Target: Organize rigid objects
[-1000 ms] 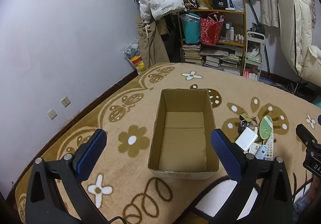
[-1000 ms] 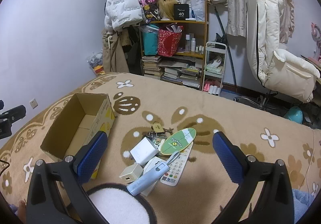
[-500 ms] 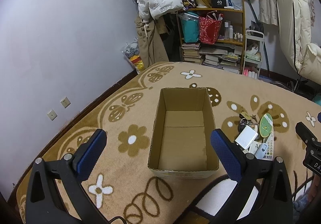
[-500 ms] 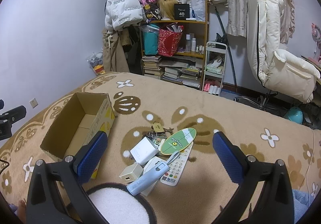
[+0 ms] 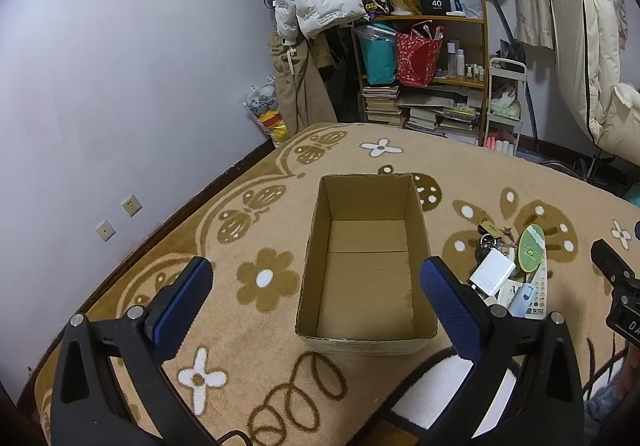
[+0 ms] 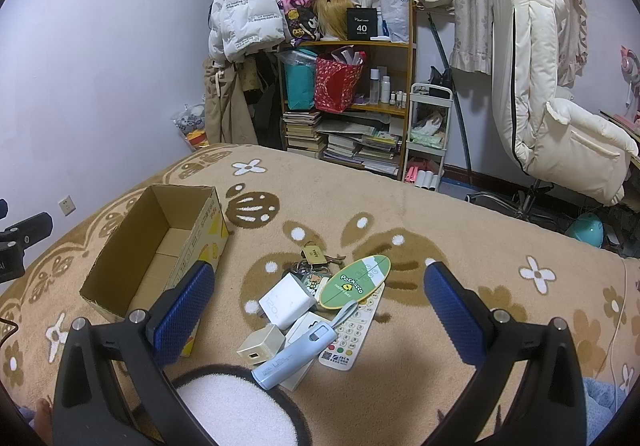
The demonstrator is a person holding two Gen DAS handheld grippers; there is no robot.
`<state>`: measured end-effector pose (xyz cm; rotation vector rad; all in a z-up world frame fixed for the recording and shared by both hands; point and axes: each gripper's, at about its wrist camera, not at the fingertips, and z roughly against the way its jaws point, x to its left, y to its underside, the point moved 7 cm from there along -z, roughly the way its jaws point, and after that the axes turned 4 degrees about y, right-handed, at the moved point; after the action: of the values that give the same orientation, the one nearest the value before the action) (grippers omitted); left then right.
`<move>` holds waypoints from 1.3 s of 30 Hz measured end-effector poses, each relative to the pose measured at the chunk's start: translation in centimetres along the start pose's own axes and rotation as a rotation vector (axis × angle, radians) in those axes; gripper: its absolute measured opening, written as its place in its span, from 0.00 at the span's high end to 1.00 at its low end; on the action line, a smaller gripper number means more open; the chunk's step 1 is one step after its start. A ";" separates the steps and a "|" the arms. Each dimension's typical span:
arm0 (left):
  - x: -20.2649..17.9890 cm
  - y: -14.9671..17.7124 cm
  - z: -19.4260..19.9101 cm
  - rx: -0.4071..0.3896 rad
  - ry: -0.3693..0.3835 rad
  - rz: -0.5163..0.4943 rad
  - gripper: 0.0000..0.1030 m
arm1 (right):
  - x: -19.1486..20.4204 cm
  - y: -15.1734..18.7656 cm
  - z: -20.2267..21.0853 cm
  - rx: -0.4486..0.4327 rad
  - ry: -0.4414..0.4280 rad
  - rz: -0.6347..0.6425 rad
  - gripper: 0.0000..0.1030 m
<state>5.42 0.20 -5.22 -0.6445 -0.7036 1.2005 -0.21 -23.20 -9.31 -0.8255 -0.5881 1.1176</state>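
From my left wrist camera, the left gripper (image 5: 316, 282) hangs with its jaws wide apart above the box (image 5: 366, 262), which sits open on the carpet (image 5: 160, 266); the pile of small things lies just right of it. From my right wrist camera, the right gripper (image 6: 320, 298) is spread apart too, holding nothing, over the charger (image 6: 286, 301), the remote (image 6: 354, 332), the keys (image 6: 314, 258) and the blue tube (image 6: 294, 354). The box is at the left.

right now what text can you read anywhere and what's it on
"Pochacco": green oval card
"40": black box on the shelf
"120": white charger, faint
"JSCN": remote, small
Too blurred: white jacket print, cardboard box side print, brass key tag.
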 end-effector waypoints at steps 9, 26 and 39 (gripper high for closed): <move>0.0 0.1 0.0 0.001 0.000 0.000 0.00 | 0.0 0.0 0.0 0.000 0.001 0.002 0.00; 0.1 -0.1 -0.1 0.001 -0.015 -0.013 0.00 | 0.2 -0.1 -0.1 0.002 0.003 0.002 0.00; -0.8 -0.9 -1.7 0.022 -0.046 -0.054 0.00 | -0.6 1.0 -1.8 0.039 -0.016 -0.008 0.00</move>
<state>7.12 -0.88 -5.70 -0.5779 -0.7410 1.1751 0.46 -24.04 -11.22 -0.7812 -0.5807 1.1262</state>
